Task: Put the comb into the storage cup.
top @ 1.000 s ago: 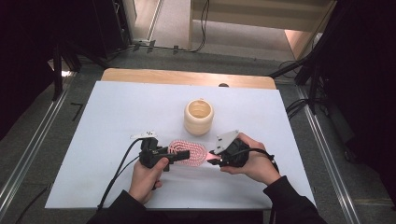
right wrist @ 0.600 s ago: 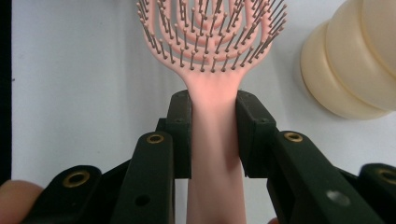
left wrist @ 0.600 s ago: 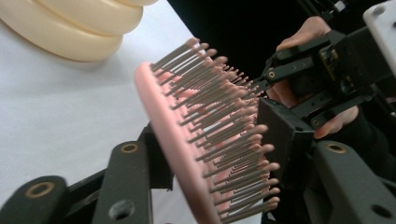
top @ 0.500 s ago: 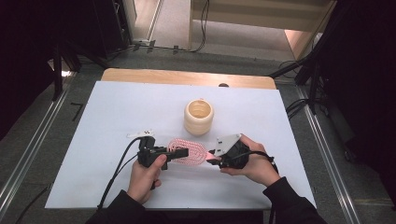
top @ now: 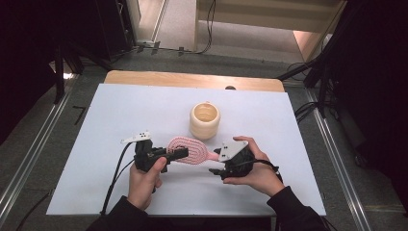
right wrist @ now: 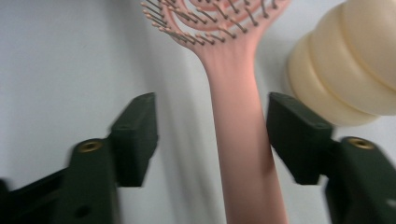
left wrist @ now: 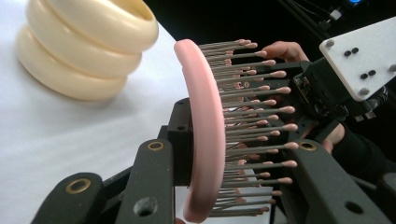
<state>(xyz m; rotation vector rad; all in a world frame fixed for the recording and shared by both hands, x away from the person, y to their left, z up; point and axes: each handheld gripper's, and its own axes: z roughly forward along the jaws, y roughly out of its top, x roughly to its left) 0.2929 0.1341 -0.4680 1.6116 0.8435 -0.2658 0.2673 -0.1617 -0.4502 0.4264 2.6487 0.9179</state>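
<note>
The left gripper (left wrist: 224,154) clamps the pink brush (top: 188,150) head near the cream cup (top: 204,120). The right gripper (right wrist: 212,135) is wide open around its handle; closing off-centre could twist it free.

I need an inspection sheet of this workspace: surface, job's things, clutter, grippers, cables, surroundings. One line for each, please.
Surface: white sheet over a wooden table.
Job's things: pink hairbrush, bristles sideways; cream ribbed cup upright behind it.
Clutter: nothing seen.
Grippers: left gripper shut on the brush head; right gripper open, jaws either side of the brush handle, not touching.
Cables: black cable trails from the left gripper.
Surroundings: dark stands, floor cables, metal rails.
</note>
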